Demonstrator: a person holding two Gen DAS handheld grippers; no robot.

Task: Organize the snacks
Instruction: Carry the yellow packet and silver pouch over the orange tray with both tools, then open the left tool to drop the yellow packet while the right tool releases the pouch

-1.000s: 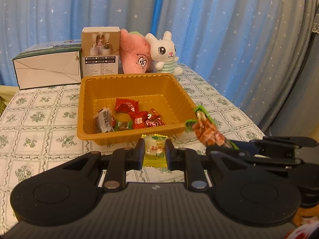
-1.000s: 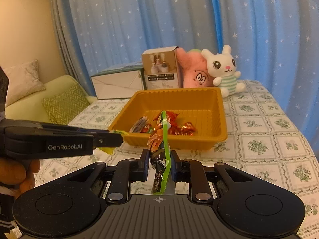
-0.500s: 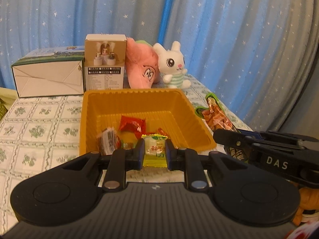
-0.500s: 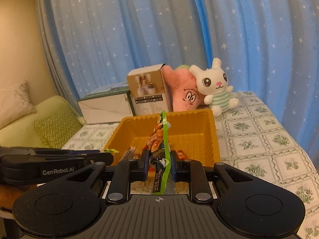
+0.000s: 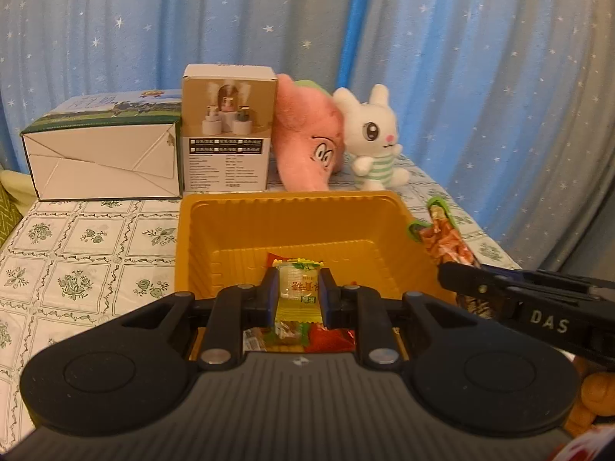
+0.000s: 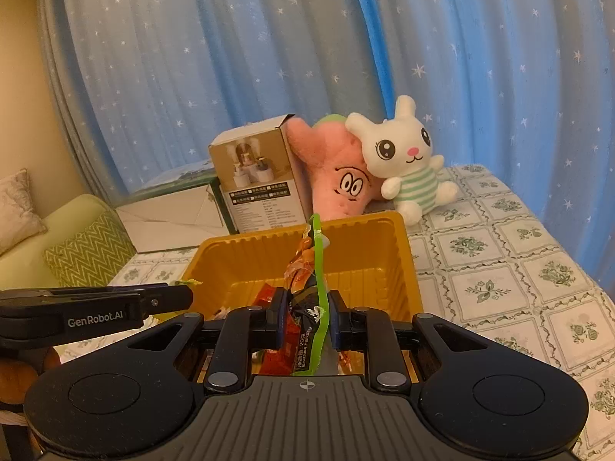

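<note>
Both grippers have advanced toward the orange ribbed plastic tray (image 5: pixel 292 226) since the earlier frames; the near rim, previously ahead of the fingertips, now lies beneath them, and both payloads hang over the tray interior.

Left gripper (image 5: pixel 298 292): jaws closed on a small clear jelly cup with a yellow-green printed wrapper (image 5: pixel 298 288). The cup sits upright between the fingertips. Directly below and ahead of it, red foil-wrapped candies (image 5: pixel 330 336) lie on the tray floor.

Right gripper (image 6: pixel 307 307): jaws closed on a long snack packet with a green edge and orange-black print (image 6: pixel 313 269). The packet projects forward and upward past the fingertips, its tip over the tray's far half. In the left wrist view the same packet stands just to the right of the tray's right wall.

Assessment: the transport step appears nearly complete. Both items are positioned for release into the tray, where several snacks already rest. The long packet extends well beyond the jaws, so it may tip against the tray wall on release; lowering before opening would be advisable.

Beyond the tray, ahead of both grippers, stand a brown printed cardboard box (image 6: pixel 257 180), a pink plush toy (image 6: pixel 338 176) and a white plush rabbit (image 6: pixel 403 157) on the green-patterned tablecloth (image 6: pixel 499 269).
</note>
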